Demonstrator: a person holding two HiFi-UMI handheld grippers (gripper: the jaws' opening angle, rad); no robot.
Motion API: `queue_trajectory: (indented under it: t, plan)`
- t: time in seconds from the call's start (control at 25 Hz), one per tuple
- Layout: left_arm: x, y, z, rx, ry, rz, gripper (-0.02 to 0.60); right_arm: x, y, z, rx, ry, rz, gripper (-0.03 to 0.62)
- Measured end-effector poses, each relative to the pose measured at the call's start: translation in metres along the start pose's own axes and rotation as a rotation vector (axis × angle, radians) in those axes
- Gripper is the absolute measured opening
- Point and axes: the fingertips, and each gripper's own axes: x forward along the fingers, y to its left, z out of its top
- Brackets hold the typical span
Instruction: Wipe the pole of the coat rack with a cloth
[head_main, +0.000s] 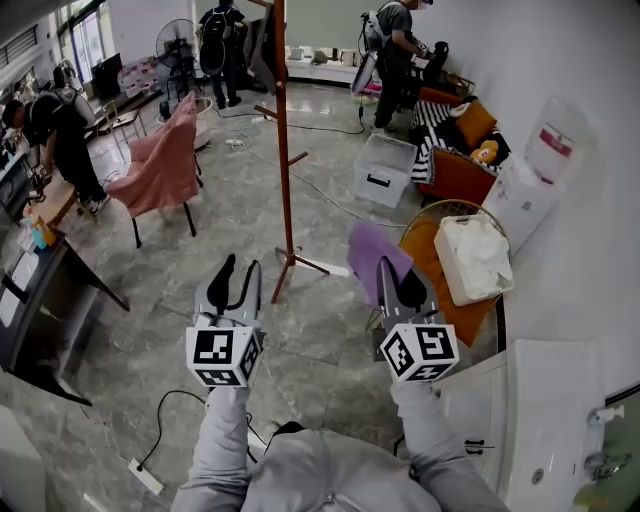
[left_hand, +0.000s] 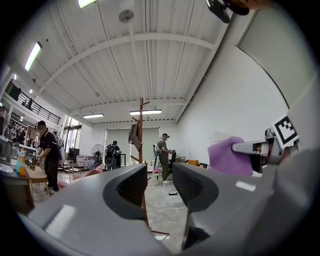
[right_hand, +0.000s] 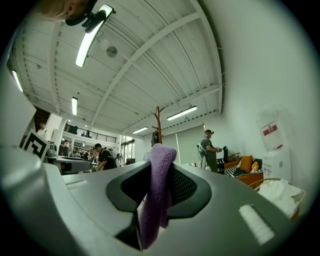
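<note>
Coat rack pole (head_main: 285, 170): upright, long axis vertical, on the tiled floor (head_main: 320, 345) ahead of both grippers, well apart from them. Right gripper (head_main: 398, 285): jaws pinched on a purple cloth (right_hand: 157, 190), which sticks out past the tips and droops between them. Left gripper (head_main: 238, 272): jaws spread a little, nothing held; the distant pole shows through the gap.

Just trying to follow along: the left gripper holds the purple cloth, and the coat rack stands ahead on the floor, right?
Not quite: the right gripper holds the purple cloth, as the right gripper view shows. The left gripper is open and empty. The coat rack does stand ahead on the floor.
</note>
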Motion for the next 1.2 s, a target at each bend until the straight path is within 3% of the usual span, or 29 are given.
queue_trajectory:
  t: [0.48,1.2]
  plan:
    - [0.051,-0.001,-0.015,0.012,0.017,-0.008,0.164,0.035,-0.024,-0.030,0.027,0.034,0.015,0.081]
    - [0.249,0.133,-0.033,0.007,0.000,-0.028,0.164,0.275,-0.030,-0.071,0.032,0.022,0.006,0.081]
